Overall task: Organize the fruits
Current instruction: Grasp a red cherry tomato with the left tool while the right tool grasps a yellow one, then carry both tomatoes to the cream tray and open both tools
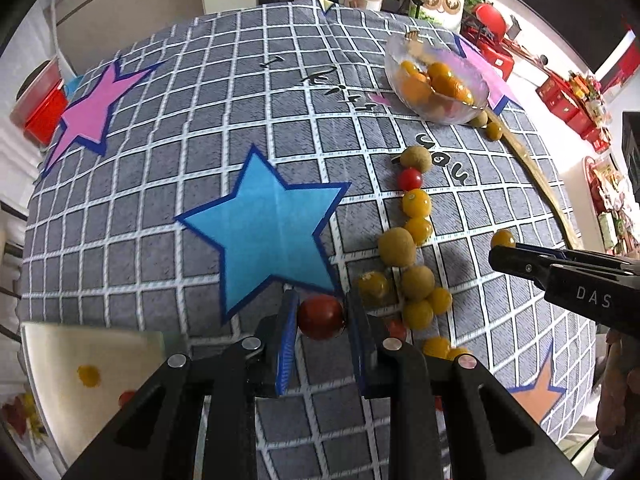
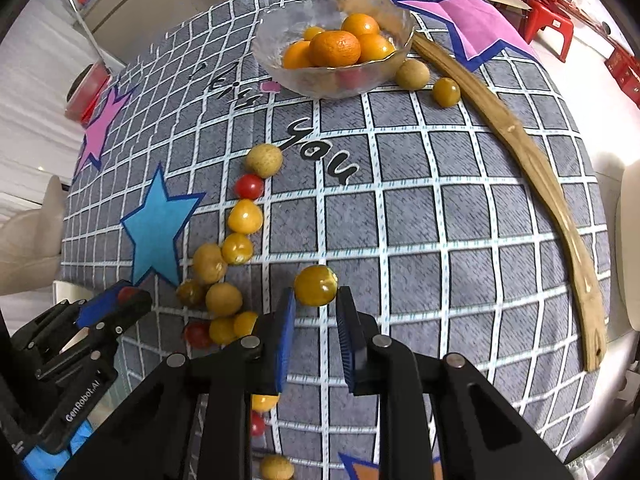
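Nearest, left tool (image 1: 322,320): closed on a red cherry tomato (image 1: 321,317), pinched between the blue pads just above the checked cloth (image 1: 160,184) that covers the desk.

Nearest, right tool (image 2: 316,312): narrowed onto a yellow round fruit (image 2: 316,290) held at the fingertips — the pads touch both sides, so it reads as gripped, not merely framed.

At the left tool's near left, a pale tray (image 1: 80,360) with a yellow and a red fruit on it, too blurred to say more.

Middle ground: a loose trail of fruit (image 2: 236,248) runs along the cloth — tan longan-like ones, yellow ones, two or three red tomatoes — still unsorted. A few more strays lie under the right tool.

Far: a clear glass bowl (image 2: 280,24) holding oranges and small yellow fruit; a tan fruit (image 2: 412,74) and a yellow one (image 2: 446,92) rest just beside it, outside. A long wooden stick (image 2: 520,152) lies along the right edge.

Status, as judged: partly done. Some fruit is binned, two pieces are in hand, and well over a dozen remain on the cloth.
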`<state>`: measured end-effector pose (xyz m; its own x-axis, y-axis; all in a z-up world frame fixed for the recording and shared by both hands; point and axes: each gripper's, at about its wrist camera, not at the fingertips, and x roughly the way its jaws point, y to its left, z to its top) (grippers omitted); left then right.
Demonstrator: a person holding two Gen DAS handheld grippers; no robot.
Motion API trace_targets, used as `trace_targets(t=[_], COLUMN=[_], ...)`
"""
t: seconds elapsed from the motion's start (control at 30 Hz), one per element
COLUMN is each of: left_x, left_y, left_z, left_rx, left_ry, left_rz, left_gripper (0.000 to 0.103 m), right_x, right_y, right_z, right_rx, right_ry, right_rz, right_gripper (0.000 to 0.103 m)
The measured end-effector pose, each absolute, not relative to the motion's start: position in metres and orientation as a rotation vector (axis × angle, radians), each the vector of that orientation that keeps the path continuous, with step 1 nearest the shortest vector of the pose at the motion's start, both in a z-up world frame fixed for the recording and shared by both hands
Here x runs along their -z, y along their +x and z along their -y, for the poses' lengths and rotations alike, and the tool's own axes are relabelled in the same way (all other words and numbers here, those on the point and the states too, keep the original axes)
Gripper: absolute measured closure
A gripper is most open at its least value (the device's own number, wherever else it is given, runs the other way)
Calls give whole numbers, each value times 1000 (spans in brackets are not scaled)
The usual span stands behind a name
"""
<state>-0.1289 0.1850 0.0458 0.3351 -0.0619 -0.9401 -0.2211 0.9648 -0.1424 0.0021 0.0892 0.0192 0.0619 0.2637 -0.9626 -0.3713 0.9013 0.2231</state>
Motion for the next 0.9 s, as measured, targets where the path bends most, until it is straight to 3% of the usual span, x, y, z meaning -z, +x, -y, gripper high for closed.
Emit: trace_targets(t=[0.5,0.9], left_x=[-68,-66], left_y=[-209,-286], left_z=[-218,-267], left_rx=[-179,-327], left_ry=[-334,-410], left_rz=[-1201,-1191], left_gripper=[78,78], right_x=[-49,-62], right_y=[-56,-112], right_z=[-102,-170], right_rx=[-543,-701], right_ry=[-124,-244], right_rz=[-1445,-1450], right_gripper=[80,80])
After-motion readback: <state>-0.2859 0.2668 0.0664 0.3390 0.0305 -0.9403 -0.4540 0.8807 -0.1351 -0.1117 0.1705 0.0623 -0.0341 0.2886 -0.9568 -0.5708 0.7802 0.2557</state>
